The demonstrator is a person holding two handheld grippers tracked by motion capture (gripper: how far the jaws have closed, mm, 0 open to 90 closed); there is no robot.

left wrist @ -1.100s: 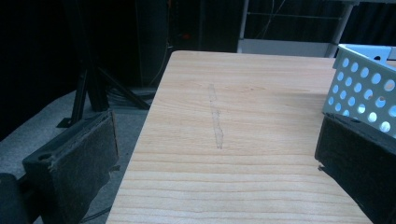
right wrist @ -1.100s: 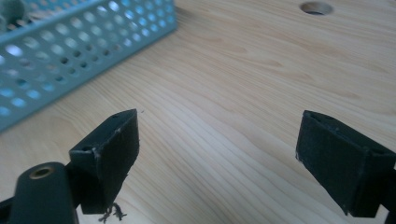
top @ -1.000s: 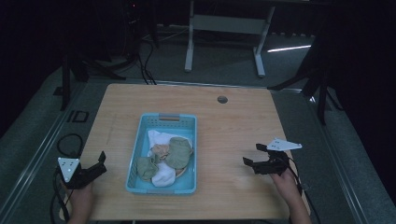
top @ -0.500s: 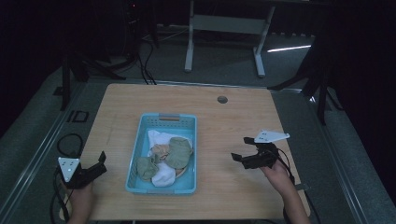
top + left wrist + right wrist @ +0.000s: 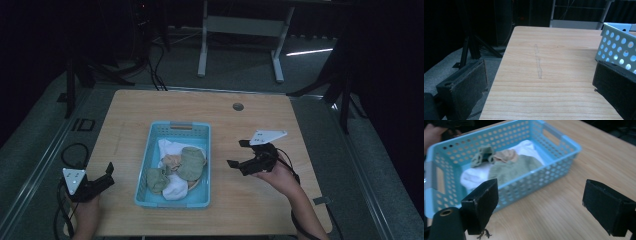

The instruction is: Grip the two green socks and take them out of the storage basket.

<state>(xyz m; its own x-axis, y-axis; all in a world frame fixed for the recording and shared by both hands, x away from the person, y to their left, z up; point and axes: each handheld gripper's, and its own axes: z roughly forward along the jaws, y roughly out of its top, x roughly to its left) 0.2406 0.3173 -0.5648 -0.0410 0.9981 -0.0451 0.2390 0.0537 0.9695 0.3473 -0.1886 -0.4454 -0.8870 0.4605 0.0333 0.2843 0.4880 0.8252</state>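
A light blue perforated basket (image 5: 151,155) stands in the middle of the wooden table (image 5: 260,120). It holds white, green and tan socks (image 5: 185,164) in a loose pile. My right gripper (image 5: 239,154) hovers open just right of the basket, jaws turned toward it. In the right gripper view the basket (image 5: 554,167) and socks (image 5: 511,167) lie close ahead between the wide-apart pads (image 5: 482,202). My left gripper (image 5: 106,175) rests open at the table's front left corner. The left gripper view has the basket's corner (image 5: 621,47) at the right.
A small round grommet (image 5: 238,106) sits near the table's far edge. Dark floor, cables and a metal stand (image 5: 240,30) lie beyond the table. Bare wood stretches along the left side (image 5: 544,62) and to the right of the basket.
My right gripper has moved left and a little up toward the basket. The left gripper and the socks have stayed where they were.
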